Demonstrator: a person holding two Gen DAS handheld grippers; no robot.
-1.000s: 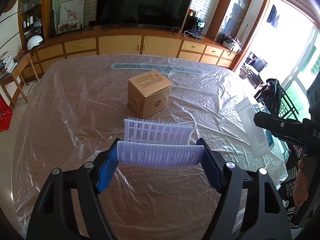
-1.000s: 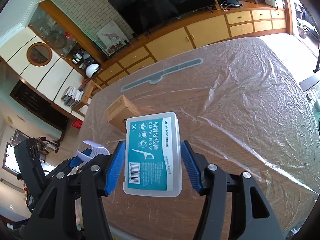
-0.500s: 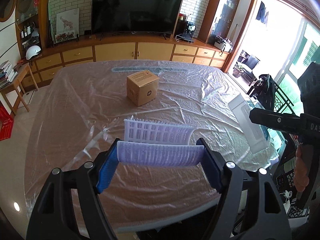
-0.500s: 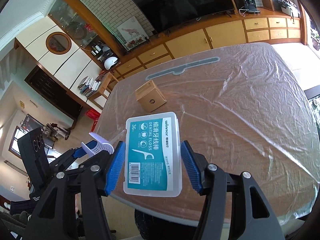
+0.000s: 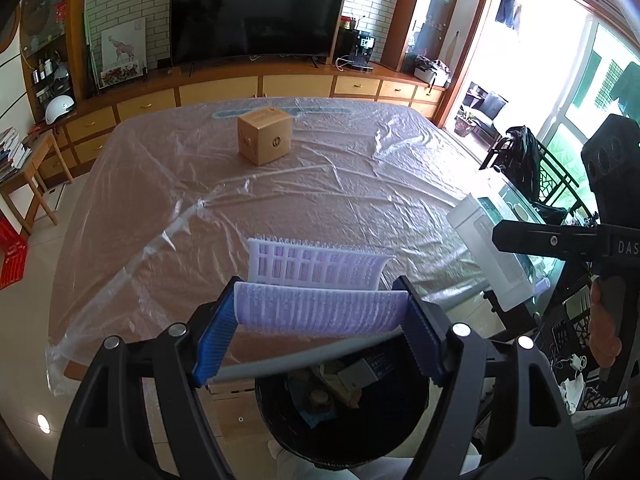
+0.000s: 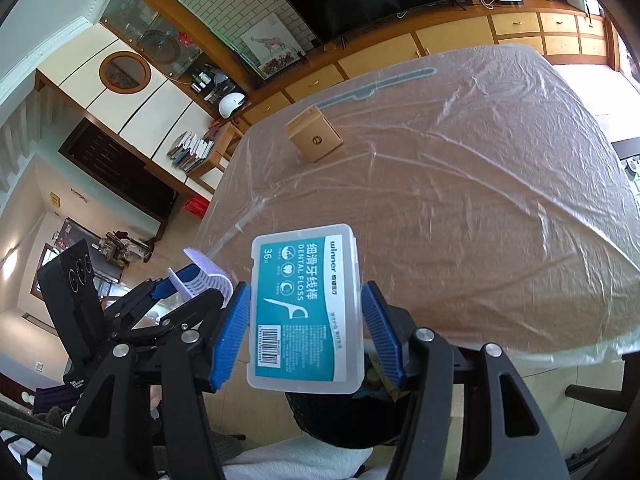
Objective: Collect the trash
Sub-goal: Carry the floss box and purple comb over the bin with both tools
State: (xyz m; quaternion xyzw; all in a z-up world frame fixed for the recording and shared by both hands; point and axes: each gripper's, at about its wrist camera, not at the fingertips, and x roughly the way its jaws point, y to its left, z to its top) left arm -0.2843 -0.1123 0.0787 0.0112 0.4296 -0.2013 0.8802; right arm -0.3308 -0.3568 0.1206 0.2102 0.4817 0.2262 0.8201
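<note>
The right tool [image 6: 306, 330] grips a dental floss box [image 6: 306, 310] above a bin [image 6: 320, 420].

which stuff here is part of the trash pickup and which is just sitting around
Part of the job:
- purple hair roller, clamped in the left gripper
- dental floss box, clamped in the right gripper
- black trash bin below the table edge, already holding scraps
- cardboard box on the table, possibly next

Just lying about:
- television
- white helmet
- stack of books

The teal label of the clear plastic floss box [image 6: 306, 308] read "winner", "DENTAL FLOSS" and "36" beside Chinese characters and a barcode, while the black handle of the right gripper [image 5: 624, 246] showed the letters "DAS".
</note>
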